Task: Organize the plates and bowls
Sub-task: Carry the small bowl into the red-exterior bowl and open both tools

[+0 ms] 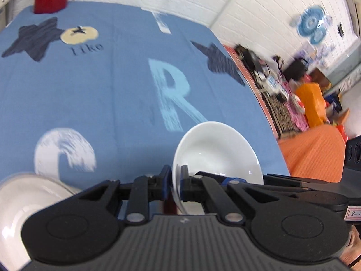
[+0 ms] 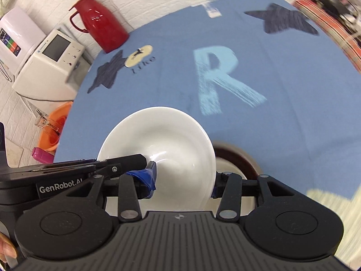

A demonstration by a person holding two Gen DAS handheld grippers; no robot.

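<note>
Brown-rimmed bowl [image 2: 239, 158] mostly hidden behind white plate [image 2: 162, 140]; far clutter [image 1: 282, 79] blurred.

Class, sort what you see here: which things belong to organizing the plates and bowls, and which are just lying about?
Belong to the job:
white plate
left claw gripping its rim
brown-rimmed bowl
white dish

Lying about:
red jug
white appliance
orange basin

I am counting two grippers, the left gripper [image 1: 175, 185] and the right gripper [image 2: 182, 180], and one white plate [image 2: 162, 140]. I am seeing one brown-rimmed bowl [image 2: 239, 158] in the right wrist view and one white bowl [image 1: 24, 201] in the left; whether they are the same, I cannot tell. I am also logging one red jug [image 2: 99, 20], one blue cloth [image 2: 259, 124], two white machines [image 2: 45, 63] and one orange basin [image 2: 56, 126].
</note>
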